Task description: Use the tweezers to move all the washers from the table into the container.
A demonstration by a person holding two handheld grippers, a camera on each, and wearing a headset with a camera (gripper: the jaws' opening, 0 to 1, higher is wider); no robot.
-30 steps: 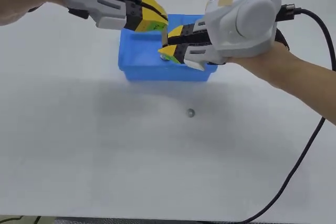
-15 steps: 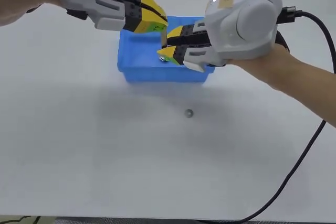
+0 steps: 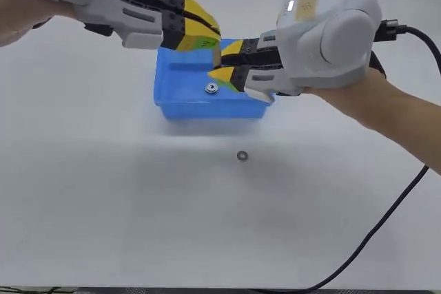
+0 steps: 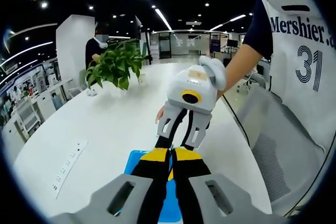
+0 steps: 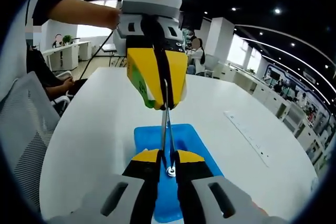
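Steel washer (image 3: 211, 88) inside blue container (image 3: 180, 80)

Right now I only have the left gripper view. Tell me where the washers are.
Observer: One washer lies on the table, apart from the blue container, on the person's side.
Operator: Report the container's contents.
Observer: A second washer is inside it, at the tips of the tweezers.
Operator: Describe the tweezers' hold.
Observer: They stick out of the left gripper and pass between the fingers of the right gripper.
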